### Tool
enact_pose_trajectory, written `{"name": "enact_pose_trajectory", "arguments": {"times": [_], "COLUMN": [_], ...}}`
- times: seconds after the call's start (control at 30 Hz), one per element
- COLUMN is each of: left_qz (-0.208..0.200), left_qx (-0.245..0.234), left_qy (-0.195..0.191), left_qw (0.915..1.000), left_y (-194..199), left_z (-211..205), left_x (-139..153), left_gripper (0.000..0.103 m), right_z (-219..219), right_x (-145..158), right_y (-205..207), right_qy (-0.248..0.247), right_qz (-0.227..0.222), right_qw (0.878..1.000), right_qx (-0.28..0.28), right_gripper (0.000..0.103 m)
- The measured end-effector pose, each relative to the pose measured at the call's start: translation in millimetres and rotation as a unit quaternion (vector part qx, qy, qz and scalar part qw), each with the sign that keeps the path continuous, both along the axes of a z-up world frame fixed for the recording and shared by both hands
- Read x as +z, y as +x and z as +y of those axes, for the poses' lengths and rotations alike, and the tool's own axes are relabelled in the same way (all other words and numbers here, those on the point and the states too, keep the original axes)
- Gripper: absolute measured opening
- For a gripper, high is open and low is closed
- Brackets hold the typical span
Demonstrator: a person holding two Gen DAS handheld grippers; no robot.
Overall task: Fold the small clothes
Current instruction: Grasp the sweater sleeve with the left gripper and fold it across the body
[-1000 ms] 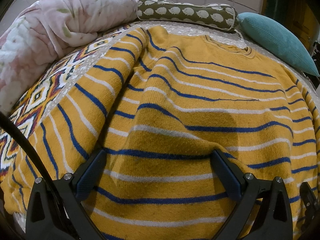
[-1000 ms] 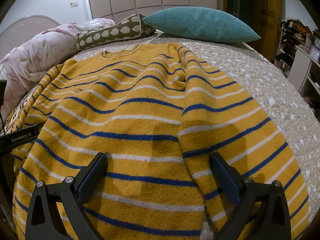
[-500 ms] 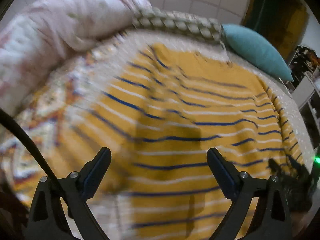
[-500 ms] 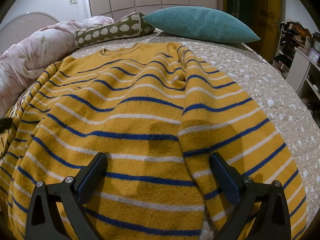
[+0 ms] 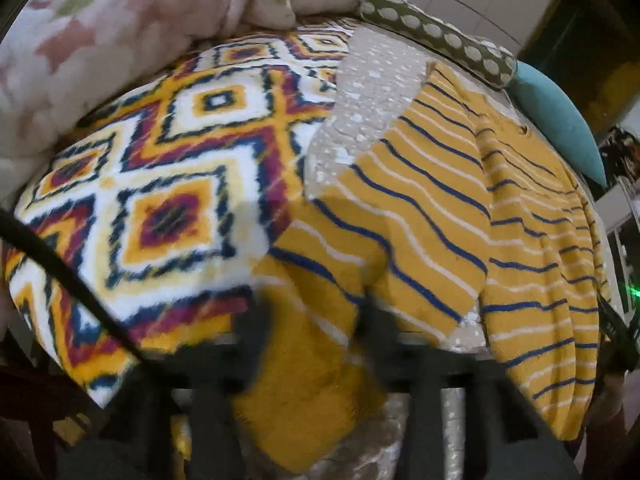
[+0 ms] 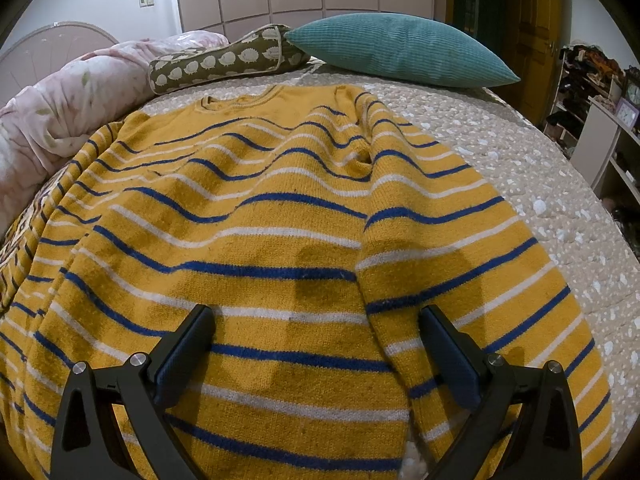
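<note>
- Left gripper point(image 5: 316, 344): blurred; jaws look narrowed around the cuff end of the sleeve point(image 5: 304, 380), but a firm clamp cannot be confirmed.
- Right gripper point(image 6: 316, 344): jaws wide apart, holding nothing, hovering over the hem.
- Mustard-yellow knit sweater with blue and white stripes point(image 6: 260, 240): spread face-up on the beige speckled bedspread point(image 6: 540, 184).
- Risk: a thin bite on the cuff slips out mid-fold.
- Risk: sleeve drags the rumpled body askew.
</note>
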State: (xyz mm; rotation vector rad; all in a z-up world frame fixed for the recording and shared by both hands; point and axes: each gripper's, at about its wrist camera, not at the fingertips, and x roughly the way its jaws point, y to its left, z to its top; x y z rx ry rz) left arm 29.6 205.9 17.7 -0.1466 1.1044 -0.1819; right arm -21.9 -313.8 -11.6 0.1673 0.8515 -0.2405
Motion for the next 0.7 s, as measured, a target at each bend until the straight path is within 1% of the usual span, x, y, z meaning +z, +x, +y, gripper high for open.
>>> {"name": "enact_pose_trajectory", "arguments": {"times": [0.03,0.1,0.17,0.2,0.23,0.3,0.33,0.37,0.43,0.5,0.53,0.6,0.63,0.67,0.7], "left_qz": [-0.002,-0.018,-0.041,-0.055,-0.063,-0.074,-0.076,-0.077,-0.083,-0.093,-0.095,-0.100,-0.101,-0.101,-0.100], "left_qx": [0.005,0.033,0.073,0.104,0.123,0.152,0.158,0.158,0.152,0.134,0.124,0.099,0.080,0.067,0.044], "left_qy": [0.002,0.019,0.058,0.086,0.101,0.120,0.119,0.115,0.127,0.141,0.138,0.118,0.101,0.091,0.076], "left_qw": [1.0000,0.9991,0.9948,0.9893,0.9853,0.9783,0.9774,0.9777,0.9766,0.9764,0.9779,0.9830,0.9865,0.9884,0.9911], "left_y": [5,17,36,50,59,80,89,95,103,104,106,101,100,98,98], "left_z": [2,17,40,56,67,89,97,99,93,72,60,36,14,2,-24], "left_x": [4,16,36,49,57,74,81,87,96,103,107,114,118,121,124], "left_gripper": [0.016,0.015,0.014,0.014,0.014,0.014,0.014,0.014,0.014,0.014,0.014,0.014,0.014,0.014,0.014], "right_z": [0,1,1,2,2,3,4,4,4,4,4,4,3,3,2], "right_x": [0,0,0,-1,-1,-1,-1,-1,-1,-1,-1,-1,-1,-1,-1], "right_y": [1,1,2,3,3,4,4,4,4,4,4,4,4,4,4], "right_qy": [-0.001,-0.004,-0.006,-0.008,-0.010,-0.014,-0.015,-0.015,-0.015,-0.015,-0.015,-0.014,-0.012,-0.011,-0.009], "right_qz": [0.001,0.003,0.005,0.006,0.008,0.009,0.010,0.010,0.010,0.010,0.010,0.010,0.009,0.008,0.007], "right_qw": [1.000,1.000,1.000,1.000,1.000,1.000,1.000,1.000,1.000,1.000,1.000,1.000,1.000,1.000,1.000], "right_qx": [0.000,0.000,0.000,0.000,-0.001,-0.001,-0.001,-0.002,-0.002,-0.002,-0.002,-0.002,-0.001,-0.001,-0.001], "right_gripper": [0.103,0.103,0.103,0.103,0.103,0.103,0.103,0.103,0.103,0.103,0.103,0.103,0.103,0.103,0.103]}}
